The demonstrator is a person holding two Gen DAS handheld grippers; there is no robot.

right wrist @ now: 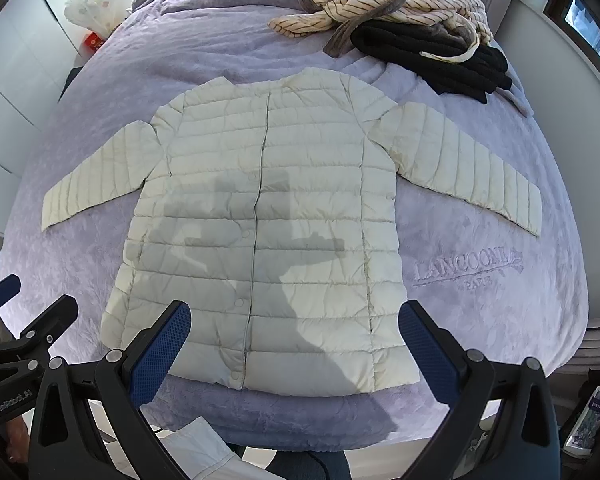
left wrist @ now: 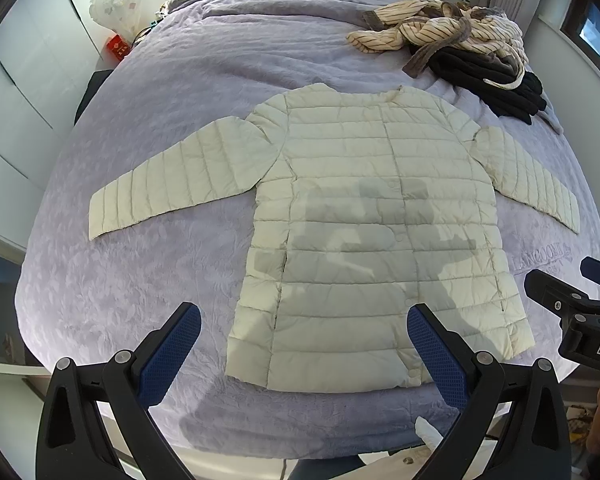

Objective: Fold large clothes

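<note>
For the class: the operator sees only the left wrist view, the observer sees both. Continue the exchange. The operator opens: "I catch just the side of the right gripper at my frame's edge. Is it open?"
Observer: Yes. The right gripper is open and grips nothing.
Operator: That gripper hides part of the lettering on the bedspread. What is under the top line?
Observer: Under LANCOONE, the embossed lettering has a smaller line, PARIS.
Operator: Is there anything past the bed's near right corner?
Observer: A printed booklet shows there, beside the bed.
</note>
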